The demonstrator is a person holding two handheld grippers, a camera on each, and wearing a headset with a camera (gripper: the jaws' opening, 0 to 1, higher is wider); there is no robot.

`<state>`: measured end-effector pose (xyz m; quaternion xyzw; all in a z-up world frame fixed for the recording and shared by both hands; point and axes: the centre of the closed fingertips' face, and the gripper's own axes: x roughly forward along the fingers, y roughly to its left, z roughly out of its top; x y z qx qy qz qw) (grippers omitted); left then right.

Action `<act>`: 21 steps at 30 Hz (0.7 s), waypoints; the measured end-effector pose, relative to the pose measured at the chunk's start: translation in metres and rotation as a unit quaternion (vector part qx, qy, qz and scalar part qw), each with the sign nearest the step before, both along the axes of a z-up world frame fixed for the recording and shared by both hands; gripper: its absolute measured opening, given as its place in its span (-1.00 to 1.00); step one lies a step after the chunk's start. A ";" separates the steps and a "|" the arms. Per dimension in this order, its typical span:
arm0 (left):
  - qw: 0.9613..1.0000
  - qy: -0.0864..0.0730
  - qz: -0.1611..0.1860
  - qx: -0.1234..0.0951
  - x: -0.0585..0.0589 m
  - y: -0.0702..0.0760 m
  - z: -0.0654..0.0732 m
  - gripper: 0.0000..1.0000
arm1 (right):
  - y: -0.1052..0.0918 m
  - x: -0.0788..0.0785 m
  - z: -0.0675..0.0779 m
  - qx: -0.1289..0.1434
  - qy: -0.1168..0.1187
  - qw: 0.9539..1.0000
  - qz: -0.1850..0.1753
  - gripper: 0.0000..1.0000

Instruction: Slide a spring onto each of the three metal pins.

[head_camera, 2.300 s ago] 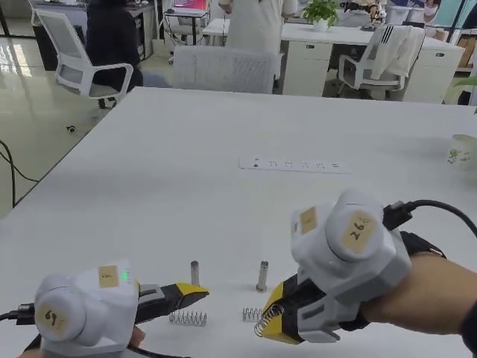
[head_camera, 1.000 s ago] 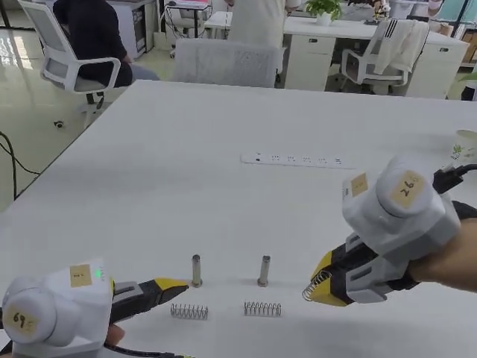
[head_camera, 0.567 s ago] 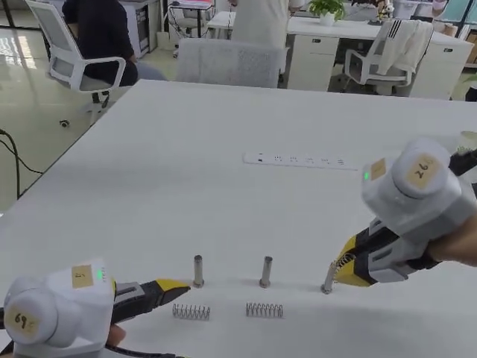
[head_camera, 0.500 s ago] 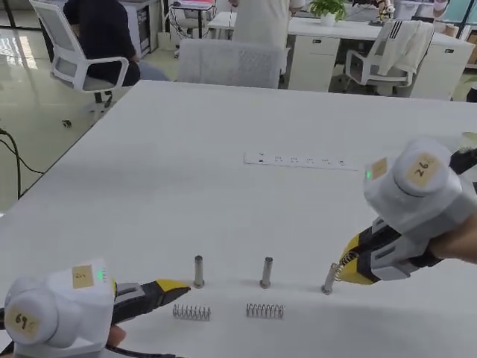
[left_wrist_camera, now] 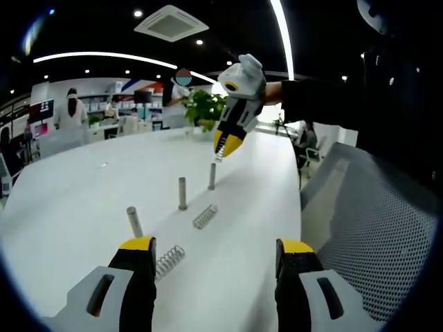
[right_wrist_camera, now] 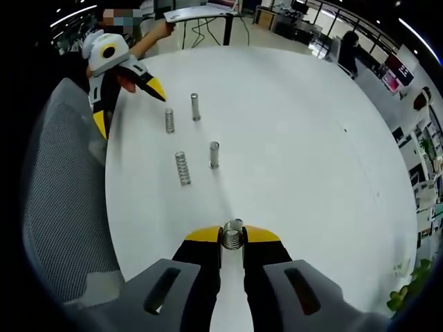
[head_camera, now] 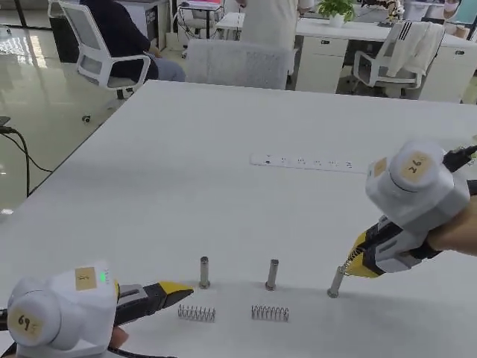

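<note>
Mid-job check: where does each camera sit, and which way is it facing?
Head view: on the headset, facing forward and down at the table and pins; left gripper, right gripper and a forearm show.
Left gripper view: on the left gripper, looking between its open jaws along the pins toward the right gripper.
Right gripper view: on the right gripper, looking past its jaws, shut on a spring, toward the left gripper.
Shared: both gripper views catch the two loose springs.
</note>
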<state>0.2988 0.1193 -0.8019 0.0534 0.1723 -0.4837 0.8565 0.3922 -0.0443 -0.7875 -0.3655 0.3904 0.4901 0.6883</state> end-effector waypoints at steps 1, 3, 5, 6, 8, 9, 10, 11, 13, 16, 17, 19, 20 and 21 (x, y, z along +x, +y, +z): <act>1.000 0.000 0.001 0.000 0.000 0.000 0.000 0.32 | 0.000 0.000 -0.001 -0.001 0.001 1.000 0.000 -0.83; 1.000 0.000 0.002 0.000 0.000 0.001 0.000 0.32 | 0.001 0.000 -0.002 0.000 0.004 1.000 0.000 -0.83; 1.000 0.000 0.003 -0.001 0.000 0.001 0.001 0.31 | 0.001 0.002 -0.003 -0.001 0.004 1.000 -0.001 -0.83; 1.000 0.000 0.004 -0.001 0.000 0.001 0.000 0.31 | 0.002 0.002 -0.003 -0.001 0.004 1.000 -0.001 -0.83; 1.000 0.000 0.004 0.000 0.000 0.001 0.000 0.31 | 0.003 0.003 -0.003 0.002 0.006 1.000 -0.001 -0.83; 1.000 0.000 0.004 0.000 0.000 0.001 0.000 0.31 | 0.003 0.004 -0.003 0.002 0.006 1.000 -0.001 -0.83; 1.000 0.000 0.004 0.000 0.000 0.001 0.000 0.31 | 0.003 0.005 -0.004 0.002 0.007 1.000 -0.002 -0.83; 1.000 0.000 0.004 -0.001 0.001 0.002 0.000 0.31 | 0.003 0.005 -0.004 0.001 0.008 1.000 -0.002 -0.83; 1.000 0.001 0.005 -0.001 0.001 0.002 0.000 0.30 | 0.003 0.005 -0.006 -0.001 0.009 1.000 -0.001 -0.83; 1.000 0.001 0.006 -0.001 0.001 0.003 0.000 0.30 | 0.003 0.007 -0.008 -0.001 0.013 1.000 -0.002 -0.83; 1.000 0.001 0.006 -0.001 0.001 0.003 0.000 0.30 | 0.004 0.008 -0.009 -0.001 0.014 1.000 -0.002 -0.83; 1.000 0.002 0.006 -0.001 0.001 0.003 -0.001 0.30 | 0.004 0.008 -0.013 -0.007 0.018 1.000 -0.001 -0.83; 1.000 0.002 0.006 -0.001 0.001 0.003 -0.001 0.30 | 0.004 0.009 -0.015 -0.010 0.019 1.000 0.001 -0.83; 1.000 0.002 0.006 -0.001 0.001 0.003 -0.001 0.30 | 0.004 0.009 -0.016 -0.012 0.020 1.000 0.002 -0.83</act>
